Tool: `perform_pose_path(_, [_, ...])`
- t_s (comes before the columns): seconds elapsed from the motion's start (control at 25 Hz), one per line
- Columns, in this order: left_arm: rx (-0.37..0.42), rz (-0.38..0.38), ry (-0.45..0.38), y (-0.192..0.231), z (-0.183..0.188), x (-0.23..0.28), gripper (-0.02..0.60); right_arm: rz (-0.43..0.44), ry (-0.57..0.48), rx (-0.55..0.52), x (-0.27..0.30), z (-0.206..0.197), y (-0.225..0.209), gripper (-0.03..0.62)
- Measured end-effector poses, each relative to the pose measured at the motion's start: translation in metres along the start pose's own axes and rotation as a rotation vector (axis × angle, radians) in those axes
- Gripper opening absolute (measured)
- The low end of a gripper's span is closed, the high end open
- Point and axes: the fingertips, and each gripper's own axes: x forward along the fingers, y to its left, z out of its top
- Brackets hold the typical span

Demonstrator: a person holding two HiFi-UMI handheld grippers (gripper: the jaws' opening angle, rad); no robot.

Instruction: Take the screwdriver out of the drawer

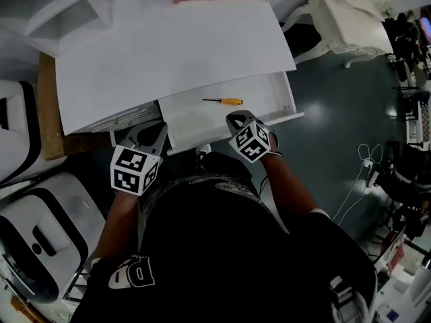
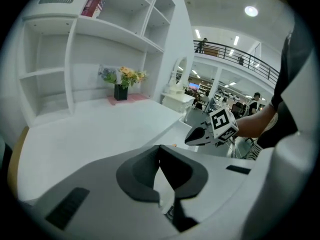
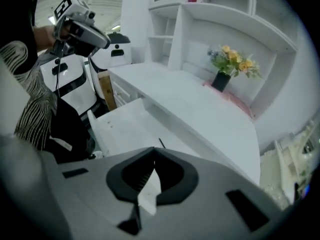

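Drawer under the desk is open. Screwdriver lies flat inside near the back, untouched. Our right gripper is over the drawer's front edge, left gripper at its left corner. Both jaws pressed together, empty. We're at the reach step. Next: spread the right jaws, drop over the orange handle.

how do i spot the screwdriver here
Find the big white desk; its drawer is pulled open. The screwdriver lies alone on the drawer floor near the back, a thin dark shaft with an orange handle, the only coloured thing inside.
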Motion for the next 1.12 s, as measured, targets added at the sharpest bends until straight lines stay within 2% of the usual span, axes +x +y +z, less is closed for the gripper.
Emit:
perform_pose_path(0.2, [-0.050,0.019,0.047,-0.001,-0.017,0.014,0.014,0.057,0.064,-0.060,0.028,-0.018,-0.010,0.011])
perform_pose_path(0.44, [-0.113,0.074,0.095,0.006,-0.035,0.031,0.014,0.070,0.099,-0.133,0.057,-0.027,-0.025,0.022])
perform_pose_path(0.64, [-0.167,0.111,0.094,0.010,-0.038,0.038,0.014,0.086,0.137,-0.195,0.080,-0.037,-0.036,0.047])
perform_pose_path(1.12, [-0.251,0.146,0.129,0.015,-0.054,0.050,0.014,0.116,0.205,-0.343,0.126,-0.052,-0.050,0.083])
